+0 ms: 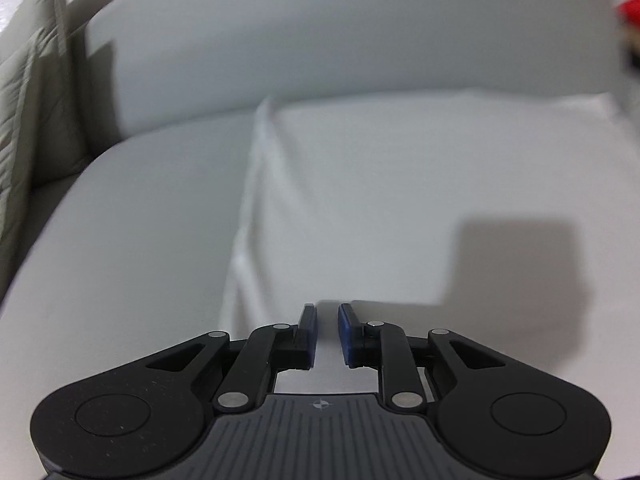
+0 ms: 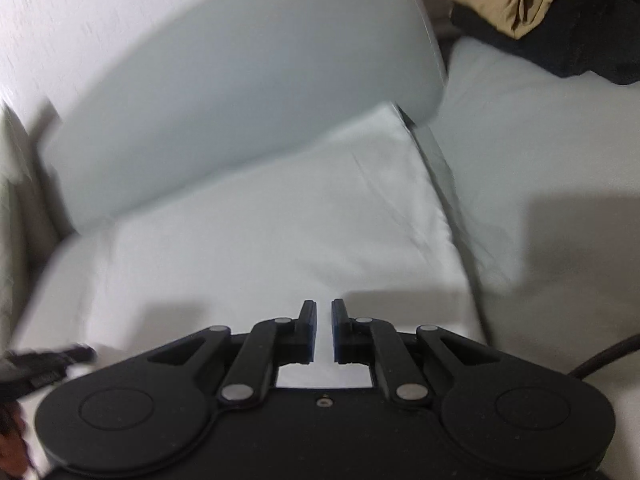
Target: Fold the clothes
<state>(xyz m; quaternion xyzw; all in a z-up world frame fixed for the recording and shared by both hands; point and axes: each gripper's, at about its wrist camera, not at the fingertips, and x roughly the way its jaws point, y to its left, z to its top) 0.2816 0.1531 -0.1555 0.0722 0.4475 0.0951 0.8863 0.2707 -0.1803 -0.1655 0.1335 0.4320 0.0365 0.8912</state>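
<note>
A white garment (image 1: 380, 200) lies flat on a pale grey cushioned surface (image 1: 140, 220), its left edge a raised seam running away from me. My left gripper (image 1: 327, 316) hovers low over the garment's near part, blue pads slightly apart with nothing between them. In the right wrist view the same white garment (image 2: 280, 220) shows as a smooth rectangle with its right edge folded under. Over its near edge my right gripper (image 2: 324, 308) stands shut, with only a thin slit between the pads and no cloth visibly pinched.
A grey backrest cushion (image 2: 240, 80) rises behind the garment. A pile of red, tan and black clothes (image 2: 540, 8) sits at the far right. Beige quilted fabric (image 1: 24, 100) hangs at the left. A dark blurred object (image 2: 48, 360) and a black cable (image 2: 600, 360) lie near the lower edges.
</note>
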